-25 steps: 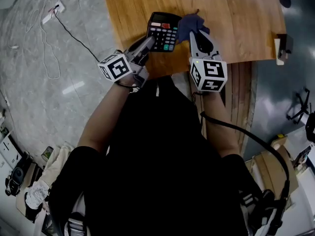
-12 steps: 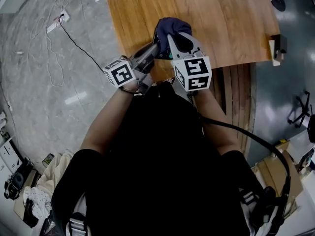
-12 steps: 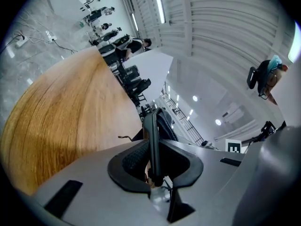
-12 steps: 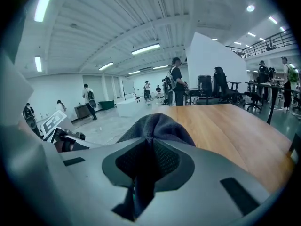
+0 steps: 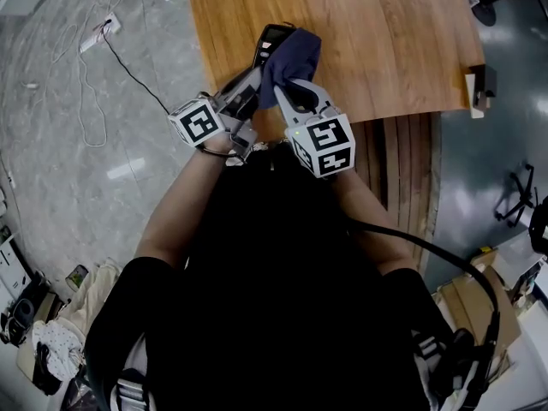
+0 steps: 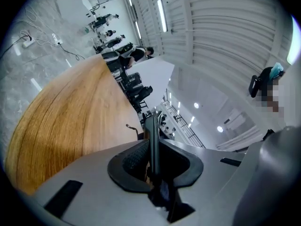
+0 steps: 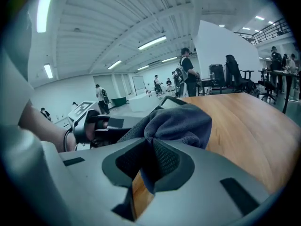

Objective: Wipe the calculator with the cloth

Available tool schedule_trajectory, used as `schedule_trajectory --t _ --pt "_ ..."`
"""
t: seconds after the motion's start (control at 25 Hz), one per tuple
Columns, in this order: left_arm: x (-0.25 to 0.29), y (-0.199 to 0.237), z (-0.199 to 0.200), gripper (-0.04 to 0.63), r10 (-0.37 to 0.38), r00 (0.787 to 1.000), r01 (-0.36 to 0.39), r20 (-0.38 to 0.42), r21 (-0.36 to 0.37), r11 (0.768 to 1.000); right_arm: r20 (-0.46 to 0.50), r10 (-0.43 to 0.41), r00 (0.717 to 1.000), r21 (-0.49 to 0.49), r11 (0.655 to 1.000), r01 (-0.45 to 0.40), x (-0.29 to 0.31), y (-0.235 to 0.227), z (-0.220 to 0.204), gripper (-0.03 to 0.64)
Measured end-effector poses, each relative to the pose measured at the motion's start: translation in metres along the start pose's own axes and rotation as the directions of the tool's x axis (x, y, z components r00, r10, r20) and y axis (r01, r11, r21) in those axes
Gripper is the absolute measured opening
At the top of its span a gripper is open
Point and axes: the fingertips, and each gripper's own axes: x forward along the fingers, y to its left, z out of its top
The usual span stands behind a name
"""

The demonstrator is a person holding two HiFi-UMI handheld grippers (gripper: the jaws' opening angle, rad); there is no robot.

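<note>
Now calculator [image 6: 153,125] edge-on between left tongs [image 6: 154,157], cloth [image 7: 181,124] in right tongs [image 7: 153,163] against it.

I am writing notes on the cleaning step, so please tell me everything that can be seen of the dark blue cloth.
The cloth is dark blue, soft and fuzzy-looking, like a microfibre rag. It is bunched into thick folds, not spread flat. The right gripper pinches one part between its jaws, and the rest drapes over the face of the calculator, hiding most of it. It sits over the near part of the wooden table.
</note>
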Motion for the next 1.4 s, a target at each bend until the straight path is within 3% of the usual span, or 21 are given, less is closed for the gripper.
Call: schedule_trajectory --t 0.2,0.4,0.68,0.88,1.04,1.2,1.32,1.4 --pt "0.004 -0.003 0.014 0.072 -0.011 1.000 0.011 0.028 -0.005 1.000 -0.049 0.048 0.998 -0.013 0.999 -0.048 -0.006 0.026 -0.028 0.049" --pt "0.012 -0.012 0.009 0.072 -0.044 0.999 0.044 0.018 -0.004 0.999 -0.032 0.029 0.999 -0.007 1.000 -0.029 -0.014 0.019 -0.027 0.049" --pt "0.014 -0.022 -0.018 0.072 -0.059 0.995 0.064 -0.083 0.067 0.996 0.013 -0.063 0.998 -0.007 0.998 0.063 -0.021 -0.023 -0.007 0.050" --pt "0.010 -0.025 -0.035 0.072 -0.071 0.990 0.081 -0.121 0.078 0.994 0.082 -0.161 0.984 -0.012 0.987 0.162 -0.025 -0.060 0.018 0.051" --pt "0.003 -0.026 -0.040 0.072 -0.066 0.992 0.072 -0.107 0.056 0.996 0.146 -0.272 0.951 0.042 0.962 0.269 -0.038 -0.101 0.036 0.049" --pt "-0.008 -0.025 -0.027 0.072 -0.070 0.996 0.071 -0.054 0.016 0.997 0.147 -0.375 0.915 0.099 0.926 0.364 -0.055 -0.145 0.033 0.051" --pt "-0.014 -0.023 -0.010 0.072 -0.084 0.996 0.085 0.018 -0.060 0.995 0.137 -0.393 0.909 0.095 0.919 0.383 -0.059 -0.158 0.023 0.049" --pt "-0.017 -0.022 0.000 0.072 -0.092 0.993 0.100 0.068 -0.130 0.986 0.165 -0.360 0.918 0.079 0.933 0.351 -0.056 -0.152 0.020 0.049"
